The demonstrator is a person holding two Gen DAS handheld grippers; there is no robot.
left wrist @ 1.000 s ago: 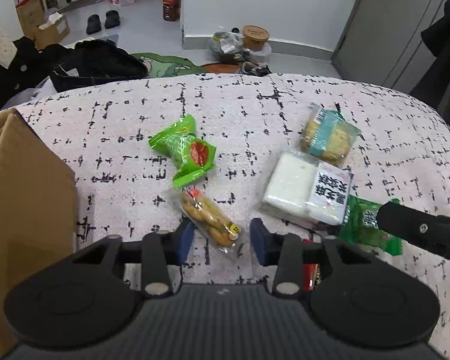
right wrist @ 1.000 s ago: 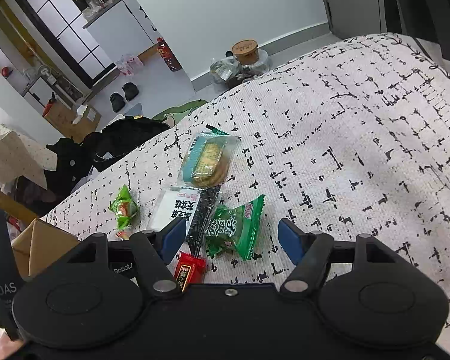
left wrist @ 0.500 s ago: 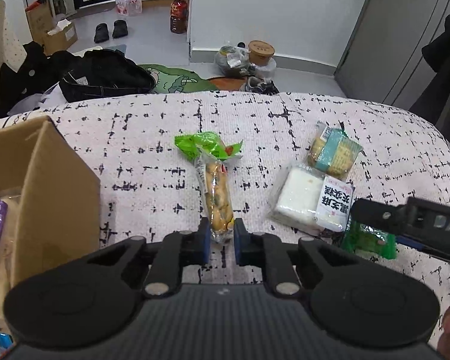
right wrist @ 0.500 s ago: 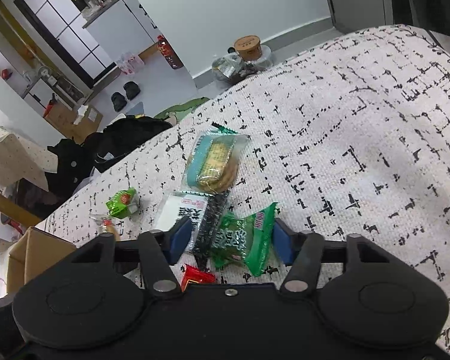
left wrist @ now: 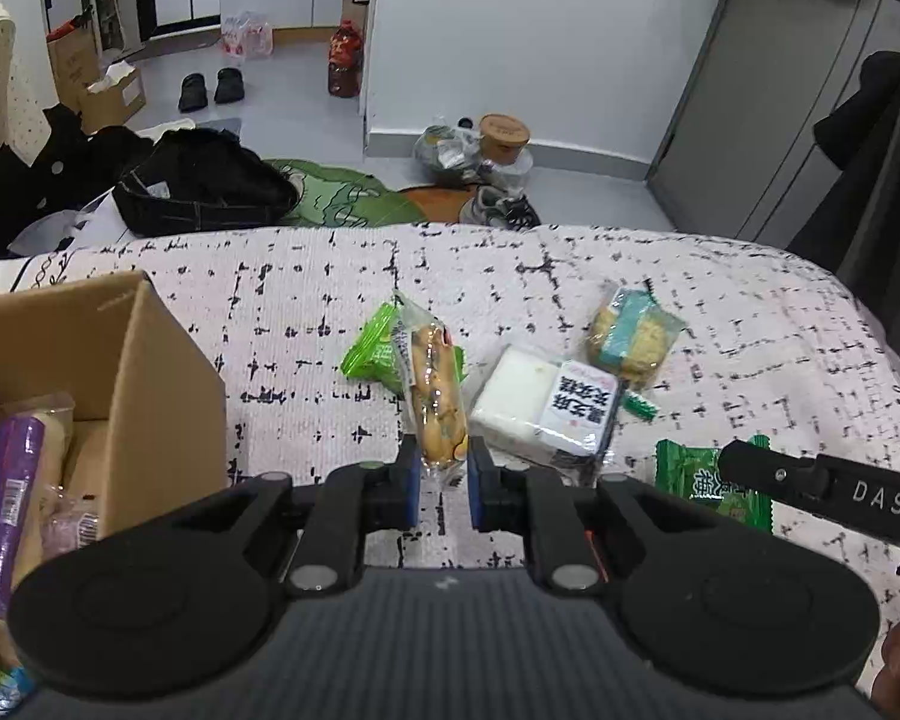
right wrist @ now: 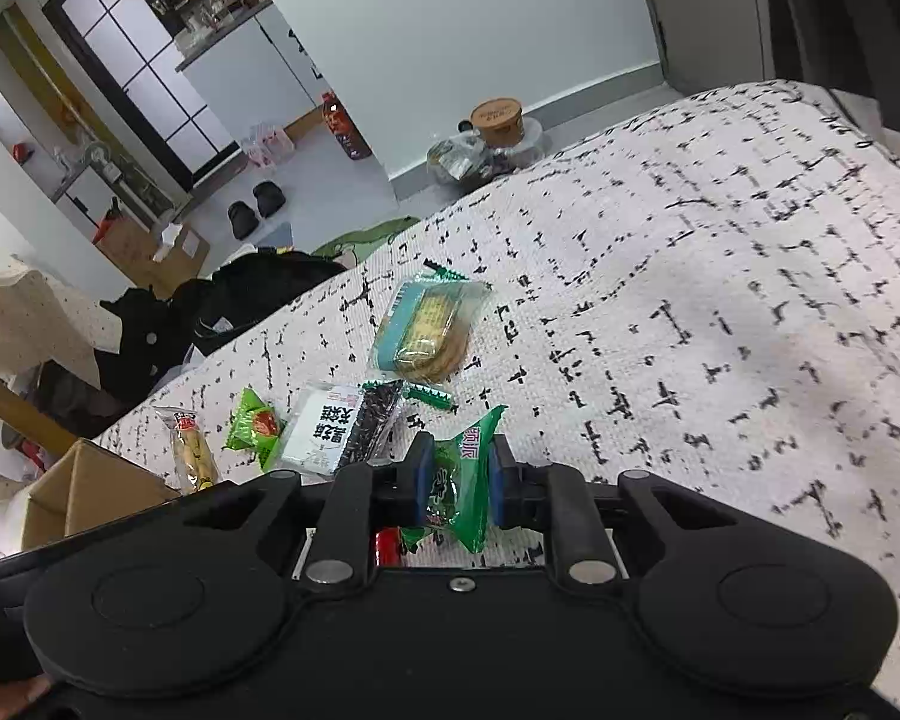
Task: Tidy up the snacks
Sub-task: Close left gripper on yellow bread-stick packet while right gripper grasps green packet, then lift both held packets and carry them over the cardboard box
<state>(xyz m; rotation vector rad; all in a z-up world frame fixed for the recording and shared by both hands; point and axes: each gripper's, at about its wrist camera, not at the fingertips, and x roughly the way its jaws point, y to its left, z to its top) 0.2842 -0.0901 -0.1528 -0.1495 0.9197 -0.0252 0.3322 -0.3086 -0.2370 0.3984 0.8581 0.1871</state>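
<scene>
Far left, at 9 o'clock of the left tongs (left wrist: 439, 483): open box (left wrist: 150, 372), part filled. Left tongs pinching a cookie pack (left wrist: 433, 396) by its near end, long axis toward 12 o'clock, so nearer the box. Right tongs (right wrist: 455, 483) pinching a green packet (right wrist: 459, 480) above the bed (right wrist: 720, 300). Box likely next.

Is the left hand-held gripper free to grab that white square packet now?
Probably not: the left hand-held gripper is shut on the long biscuit packet. The white square packet lies uncovered just right of it.
</scene>
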